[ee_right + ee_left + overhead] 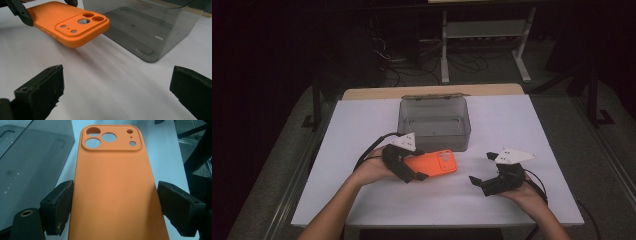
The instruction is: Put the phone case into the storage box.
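Right gripper [482,170]: nearest the person on the right of the white table [522,120], its jaws spread wide with nothing between them. It waits well apart from the case, pointed toward it.

Left gripper [412,172]: clamped on the orange phone case [432,163], one jaw on each long edge. In the left gripper view the left pad [63,202] presses the case [112,187] firmly; the right pad [172,202] sits at the edge, and I cannot tell whether it fully touches.

Orange phone case: lifted just off the table, held roughly flat, camera-cutout end pointing away from the jaws. The right gripper view shows the case [68,23] casting a shadow on the sheet beneath it.

Grey bin [434,120]: farther back, just beyond the case, translucent, lid hinged open behind it, nothing visible inside.

Step in hand: most likely carrying the case into the bin.

How to do it well: keep the grip square on the edges, since soft silicone can bow and slip. Raise the free end above the near wall before moving forward, then lower it flat onto the floor and release.
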The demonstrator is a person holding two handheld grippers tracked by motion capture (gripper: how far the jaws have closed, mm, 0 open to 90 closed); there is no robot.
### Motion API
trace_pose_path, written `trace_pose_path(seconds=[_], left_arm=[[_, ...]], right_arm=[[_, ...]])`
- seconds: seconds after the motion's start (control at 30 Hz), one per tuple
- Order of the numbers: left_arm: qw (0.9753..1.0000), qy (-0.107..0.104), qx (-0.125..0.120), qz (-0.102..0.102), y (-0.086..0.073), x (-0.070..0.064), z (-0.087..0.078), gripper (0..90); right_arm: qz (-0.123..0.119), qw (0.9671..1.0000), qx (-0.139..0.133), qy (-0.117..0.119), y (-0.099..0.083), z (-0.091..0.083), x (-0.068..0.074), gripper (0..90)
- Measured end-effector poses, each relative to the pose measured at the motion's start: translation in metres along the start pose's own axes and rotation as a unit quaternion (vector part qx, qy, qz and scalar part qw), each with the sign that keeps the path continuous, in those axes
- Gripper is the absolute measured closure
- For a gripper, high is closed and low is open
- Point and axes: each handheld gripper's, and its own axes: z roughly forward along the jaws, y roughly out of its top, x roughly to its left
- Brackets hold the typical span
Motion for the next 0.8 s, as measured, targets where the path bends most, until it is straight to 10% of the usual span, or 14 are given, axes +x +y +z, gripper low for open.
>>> trace_pose_path(seconds=[0.8], left_arm=[[1.0000, 0.004, 0.000, -0.008, -0.001, 0.003, -0.002, 16.3]], right_arm=[[-0.024, 0.9995, 0.009, 0.020, 0.021, 0.018, 0.007, 0.0]])
